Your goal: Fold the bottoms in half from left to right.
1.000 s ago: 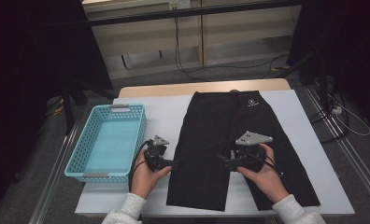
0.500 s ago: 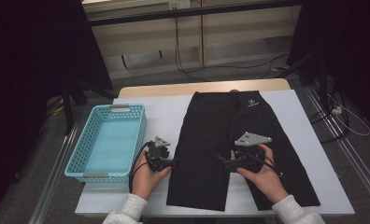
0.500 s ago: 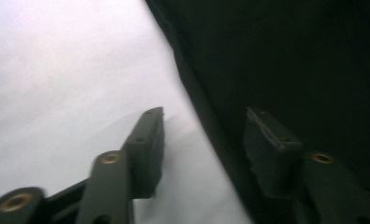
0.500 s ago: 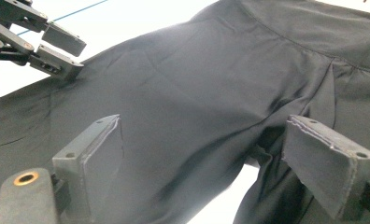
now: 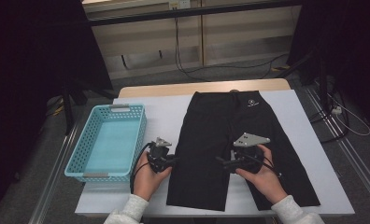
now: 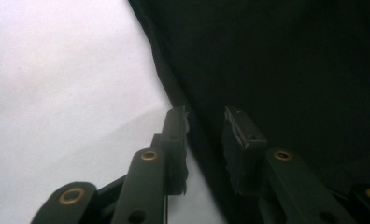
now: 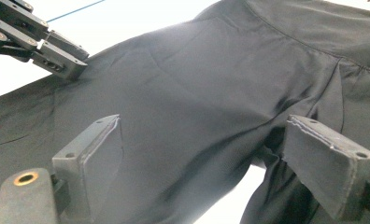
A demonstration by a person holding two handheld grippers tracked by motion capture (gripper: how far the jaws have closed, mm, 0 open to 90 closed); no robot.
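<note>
Black shorts (image 5: 230, 126) lie flat on the white table (image 5: 164, 107), waistband at the far side. My left gripper (image 5: 174, 161) rests at the outer edge of the shorts' left leg. In the left gripper view its jaws (image 6: 205, 122) have just been closing and stand narrow, with the hem edge (image 6: 192, 126) between them and a gap still showing. One pad (image 6: 176, 126) is over the table, the other over the cloth. My right gripper (image 5: 220, 162) hovers over the shorts near the crotch seam (image 7: 276, 116), its jaws (image 7: 204, 140) wide open and holding nothing.
A light blue plastic basket (image 5: 75, 165) stands on the table's left side, close to my left hand. Cables (image 5: 342, 116) trail on the floor to the right and behind the table. The left gripper (image 7: 57, 56) also appears far off in the right gripper view.
The left gripper's jaws have drawn closer together at the shorts' edge. The right gripper and the shorts have not moved.
</note>
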